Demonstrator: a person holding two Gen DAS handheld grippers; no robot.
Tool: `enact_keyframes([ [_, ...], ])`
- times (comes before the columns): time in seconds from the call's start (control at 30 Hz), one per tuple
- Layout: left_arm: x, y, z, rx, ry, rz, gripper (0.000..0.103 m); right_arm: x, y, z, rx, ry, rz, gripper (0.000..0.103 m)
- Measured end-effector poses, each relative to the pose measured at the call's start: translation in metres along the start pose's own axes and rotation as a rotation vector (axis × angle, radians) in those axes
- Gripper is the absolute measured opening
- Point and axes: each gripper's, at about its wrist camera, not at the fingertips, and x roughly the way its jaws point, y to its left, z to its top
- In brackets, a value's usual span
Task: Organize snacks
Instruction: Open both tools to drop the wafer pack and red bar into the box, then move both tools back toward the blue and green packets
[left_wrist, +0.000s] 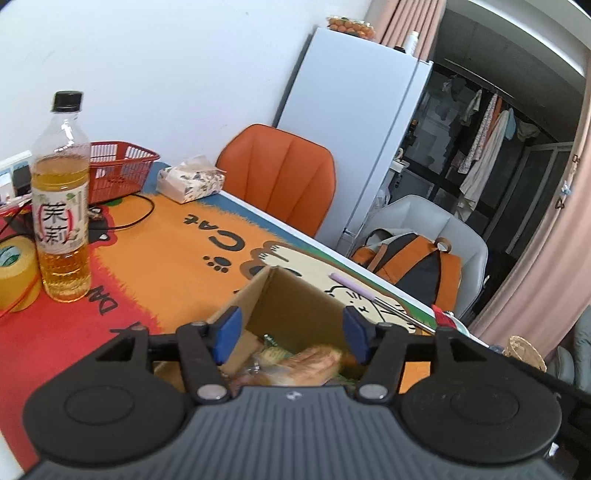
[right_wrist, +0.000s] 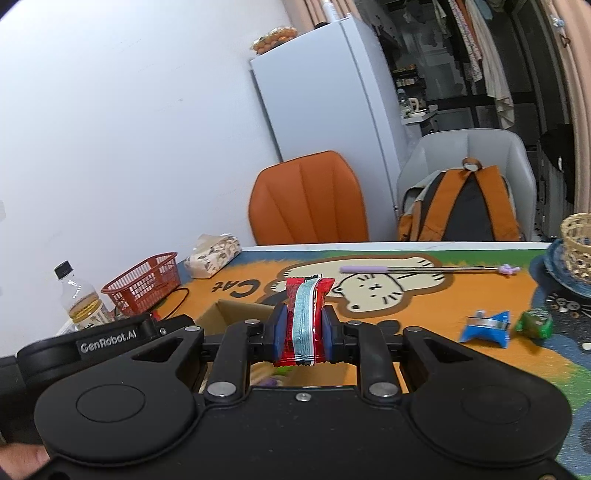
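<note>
Above the open brown cardboard box (right_wrist: 236, 314), our right tool (right_wrist: 303, 332) pinches a red foil snack packet with a pale blue stripe (right_wrist: 304, 317), standing upright between the blue pads. Our left tool (left_wrist: 291, 332) hangs over the same box with its pads spread and nothing between them; just below it a blurred, tan wrapped snack (left_wrist: 314, 363) sits among other wrappers inside the box.

We judge the step to be dropping the red packet in. To do it well, we should carry it past the near wall of the box, lower it until it is inside the walls, and only then let the pads part, so the light packet does not flutter onto the counter (right_wrist: 424, 354). The left tool should clear out of the opening first, since the two are crowded over one box.

Counting outward from the box: one red packet held; at least three wrappers inside, too blurred to count surely. To the right of the box, well apart, lie one blue folded packet (right_wrist: 485, 326) and one green packet (right_wrist: 535, 323). Beyond the box lies one lilac-handled metal stick (right_wrist: 406, 269); left of it stand one red plastic basket (right_wrist: 144, 282) and one clear tea bottle with a black cap (left_wrist: 61, 199).
</note>
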Motion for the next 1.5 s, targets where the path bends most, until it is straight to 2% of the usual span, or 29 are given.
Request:
enact_keyframes([
  [0.2,-0.004,0.016,0.003,-0.018,0.003,0.027,0.069,0.014,0.018,0.002,0.0,0.001,0.044,0.022],
  [0.3,-0.006,0.019,0.005,-0.019,0.006,0.038,0.073,0.016,0.018,0.002,-0.003,-0.01,0.097,0.035],
  [0.33,-0.006,0.019,0.006,-0.02,0.007,0.04,0.076,0.016,0.017,0.003,0.006,-0.007,0.093,0.038],
  [0.5,-0.008,0.016,0.006,-0.029,0.007,0.04,0.083,0.014,0.001,0.003,0.041,0.015,0.053,0.038],
  [0.57,-0.008,0.011,0.004,-0.021,0.008,0.043,0.085,0.01,-0.005,0.003,0.042,0.013,0.034,0.045],
  [0.63,-0.007,0.004,0.003,-0.013,0.014,0.039,0.086,0.006,-0.013,0.004,0.045,0.005,0.012,0.053],
  [1.3,-0.005,-0.073,-0.012,0.074,0.032,-0.037,0.092,-0.039,-0.081,0.015,0.06,-0.035,-0.088,0.067],
  [1.5,0.001,-0.088,-0.017,0.11,0.055,-0.055,0.093,-0.048,-0.097,0.017,0.058,-0.045,-0.115,0.077],
])
